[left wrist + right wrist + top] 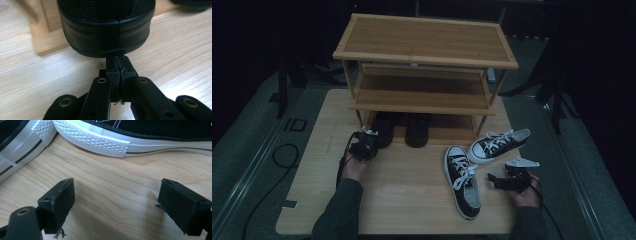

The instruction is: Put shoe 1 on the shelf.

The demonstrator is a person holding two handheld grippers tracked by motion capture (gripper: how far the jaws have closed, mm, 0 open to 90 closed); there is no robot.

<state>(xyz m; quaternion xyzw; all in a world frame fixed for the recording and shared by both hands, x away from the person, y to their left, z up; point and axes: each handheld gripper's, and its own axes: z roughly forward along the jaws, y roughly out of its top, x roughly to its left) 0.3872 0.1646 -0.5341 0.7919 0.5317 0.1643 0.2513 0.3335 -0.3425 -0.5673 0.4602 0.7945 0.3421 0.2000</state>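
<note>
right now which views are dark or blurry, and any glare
High view: dim, surroundings nearly black, the all-black shoes under the bamboo shoe rack merge into shadow. Left gripper view: bright, but the black shoe heel is soft and the wooden table blurs outward. Right gripper view: well lit, sharp on the white ribbed sneaker sole, mild sheen, no glare.

Black shoes [404, 129] block the rack's [427, 55] bottom shelf.

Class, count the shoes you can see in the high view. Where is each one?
4. Two black shoes stand side by side under the rack; two black-and-white sneakers lie on the table in front, one nearer, one farther right. The rack may hide others.
</note>
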